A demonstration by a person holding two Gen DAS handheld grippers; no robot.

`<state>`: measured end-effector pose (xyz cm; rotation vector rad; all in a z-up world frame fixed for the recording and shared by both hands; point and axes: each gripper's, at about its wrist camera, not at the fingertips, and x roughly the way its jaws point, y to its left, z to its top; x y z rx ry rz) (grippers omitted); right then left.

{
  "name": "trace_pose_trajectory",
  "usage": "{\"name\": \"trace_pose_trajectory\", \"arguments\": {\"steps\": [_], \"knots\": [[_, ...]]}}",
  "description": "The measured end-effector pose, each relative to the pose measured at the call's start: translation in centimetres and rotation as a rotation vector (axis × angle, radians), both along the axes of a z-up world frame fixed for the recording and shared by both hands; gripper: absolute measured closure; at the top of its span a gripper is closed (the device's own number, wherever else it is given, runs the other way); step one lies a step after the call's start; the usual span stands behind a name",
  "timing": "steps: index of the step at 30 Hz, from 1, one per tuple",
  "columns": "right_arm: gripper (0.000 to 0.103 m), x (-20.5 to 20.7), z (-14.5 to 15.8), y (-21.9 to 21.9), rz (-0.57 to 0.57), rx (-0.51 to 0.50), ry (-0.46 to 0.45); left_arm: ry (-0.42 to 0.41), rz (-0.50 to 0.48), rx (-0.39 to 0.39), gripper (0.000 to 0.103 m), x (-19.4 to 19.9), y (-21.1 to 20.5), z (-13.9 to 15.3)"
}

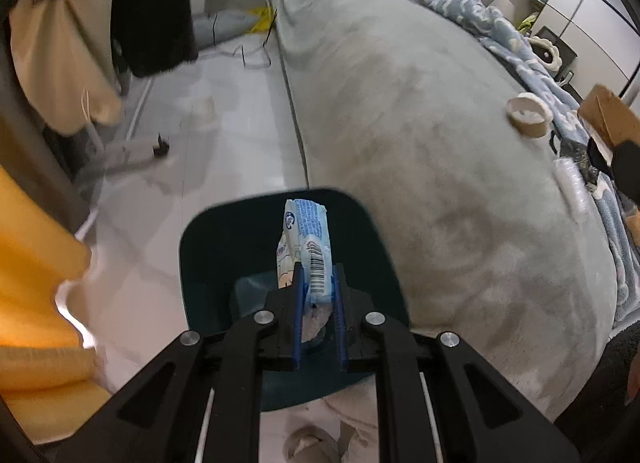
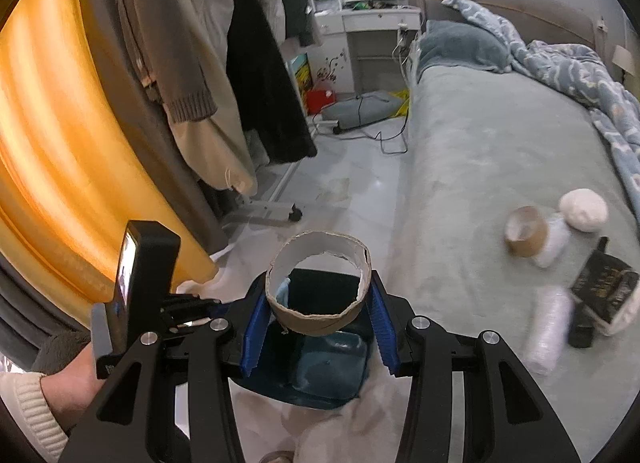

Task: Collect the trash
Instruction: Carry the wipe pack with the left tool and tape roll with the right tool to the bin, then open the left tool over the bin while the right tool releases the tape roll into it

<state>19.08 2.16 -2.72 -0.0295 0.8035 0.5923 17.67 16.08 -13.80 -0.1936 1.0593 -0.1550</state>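
Both loads are poised over the dark bin (image 1: 208, 255) beside the bed (image 1: 440, 183), left claw (image 1: 319, 295) pinched tight on a crumpled wrapper (image 1: 310, 247), right claw (image 2: 318, 317) half-spread around a cardboard ring (image 2: 320, 283), so next, I'd say, comes releasing them inside.

The right gripper (image 2: 318, 313) clamps a brown cardboard tape-roll core (image 2: 319, 287) between its blue ribbed pads (image 2: 254, 337), directly above a dark teal plastic bin (image 2: 320, 359). Right of the bin, on the grey-green bed (image 2: 480, 151), lie a second cardboard ring (image 2: 526, 231) and a black box (image 2: 604, 291).
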Motion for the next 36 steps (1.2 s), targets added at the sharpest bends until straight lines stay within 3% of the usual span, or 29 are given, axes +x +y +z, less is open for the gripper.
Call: {"name": "trace_pose_trajectory", "arguments": {"steps": [6, 13, 19, 22, 25, 30, 36], "knots": [[0.056, 1.4, -1.7, 2.3, 0.012, 0.028, 0.061, 0.112, 0.013, -0.039, 0.088, 0.0, 1.4, -2.7], [0.056, 3.3, -3.6, 4.2, 0.009, -0.006, 0.104, 0.218, 0.044, -0.121, 0.088, 0.0, 2.8, -5.5], [0.056, 4.8, -5.8, 5.0, 0.003, -0.034, 0.160, 0.267, 0.048, -0.095, 0.085, -0.2, 3.8, -6.7], [0.056, 5.6, -7.2, 5.4, -0.003, -0.032, 0.203, 0.245, 0.068, -0.106, 0.073, -0.5, 4.9, -6.1], [0.056, 6.4, -8.3, 6.0, -0.005, -0.031, 0.236, 0.200, 0.088, -0.133, 0.056, -1.1, 6.1, -5.0], [0.056, 7.2, -10.3, 7.4, 0.004, -0.065, 0.273, 0.115, 0.108, -0.102, 0.048, -1.9, 7.3, -2.6], [0.056, 7.6, -13.0, 9.5, 0.030, -0.125, 0.317, -0.029, 0.133, -0.067, 0.048, -3.0, 8.2, 0.7]]}}
